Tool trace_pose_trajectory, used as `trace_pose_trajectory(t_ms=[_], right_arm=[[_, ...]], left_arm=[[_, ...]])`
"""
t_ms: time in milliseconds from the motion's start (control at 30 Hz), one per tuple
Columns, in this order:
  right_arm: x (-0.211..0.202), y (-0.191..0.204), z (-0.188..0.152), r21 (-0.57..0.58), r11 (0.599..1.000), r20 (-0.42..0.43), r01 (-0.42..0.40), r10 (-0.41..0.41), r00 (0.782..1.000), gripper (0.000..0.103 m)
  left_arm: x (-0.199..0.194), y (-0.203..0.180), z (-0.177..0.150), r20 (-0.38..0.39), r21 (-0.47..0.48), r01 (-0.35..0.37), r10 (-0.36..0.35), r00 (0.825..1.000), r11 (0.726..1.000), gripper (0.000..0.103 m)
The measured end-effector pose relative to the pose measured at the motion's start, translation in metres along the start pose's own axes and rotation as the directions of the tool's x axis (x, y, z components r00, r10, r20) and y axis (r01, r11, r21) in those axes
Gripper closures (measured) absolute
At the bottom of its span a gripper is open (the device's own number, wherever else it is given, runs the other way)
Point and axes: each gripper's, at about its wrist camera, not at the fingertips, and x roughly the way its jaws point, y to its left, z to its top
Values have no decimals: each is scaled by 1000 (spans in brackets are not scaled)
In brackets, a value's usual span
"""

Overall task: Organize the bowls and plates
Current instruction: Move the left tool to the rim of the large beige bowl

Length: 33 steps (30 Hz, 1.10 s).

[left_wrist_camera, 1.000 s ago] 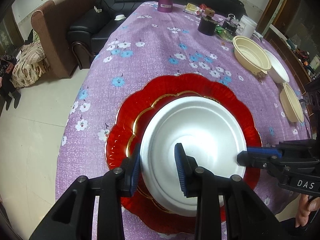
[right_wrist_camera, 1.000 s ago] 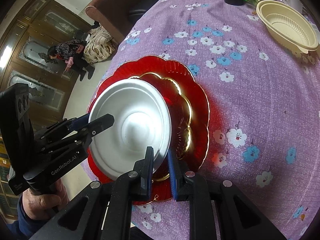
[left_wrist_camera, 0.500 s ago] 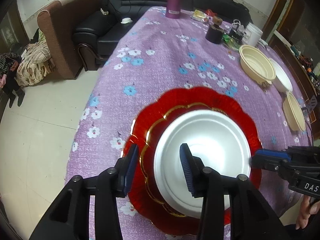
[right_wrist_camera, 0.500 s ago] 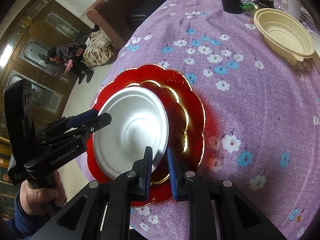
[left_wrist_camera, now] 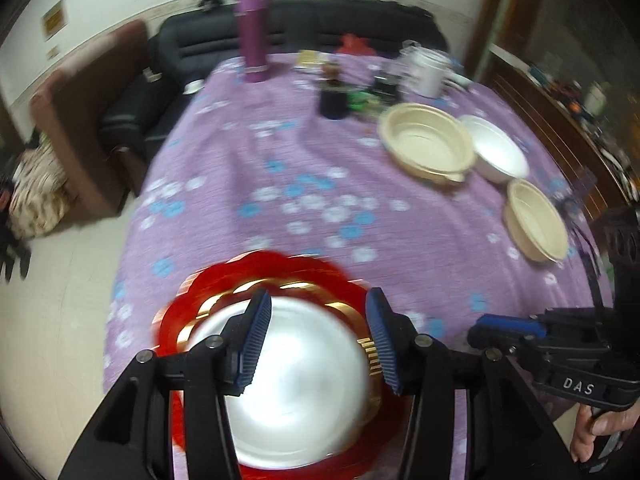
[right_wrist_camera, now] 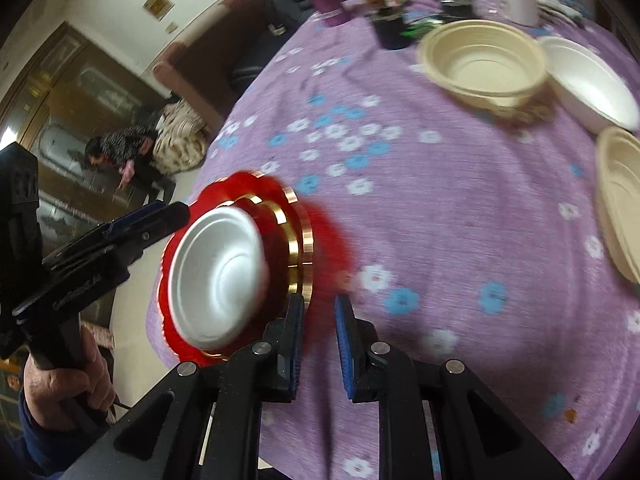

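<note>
A white plate lies on a stack of red, gold-rimmed plates at the near edge of the table. My left gripper hovers above it. Its jaws are opening and nothing is between them. In the right wrist view the white plate and red plates sit left of my right gripper, whose fingers stand a narrow gap apart over bare cloth. The left gripper reaches in from the left there. Two beige bowls and a white bowl stand at the far right.
The purple flowered tablecloth covers a round table. A purple bottle, a black cup and a white tub stand at the back. A dark sofa and a brown armchair are beyond the left edge. A person crouches on the floor.
Both grippers have lifted and drawn back from the plates. The left jaws widened and came off the white plate's rim. The right gripper slid off the stack's rim toward the right.
</note>
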Motion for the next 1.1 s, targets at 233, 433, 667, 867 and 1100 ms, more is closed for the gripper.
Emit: trace_pose_trajectory(t_ms=[233, 433, 667, 867, 1100], right_arm=[[-38, -58, -12, 120, 992, 55, 28, -35, 998, 82], [-64, -93, -22, 183, 982, 83, 38, -54, 995, 81], [-92, -123, -32, 222, 975, 120, 33, -61, 991, 80], [-110, -144, -40, 248, 968, 141, 24, -61, 988, 79], [-129, -167, -47, 277, 961, 164, 18, -66, 984, 77]], left_arm=[[16, -74, 12, -28, 121, 59, -56, 998, 991, 49], [21, -121, 15, -52, 181, 91, -83, 995, 979, 43], [20, -163, 16, -59, 222, 101, -90, 994, 970, 36], [21, -188, 18, -73, 229, 115, -101, 992, 967, 34], [22, -207, 19, -71, 212, 105, -92, 993, 972, 32]])
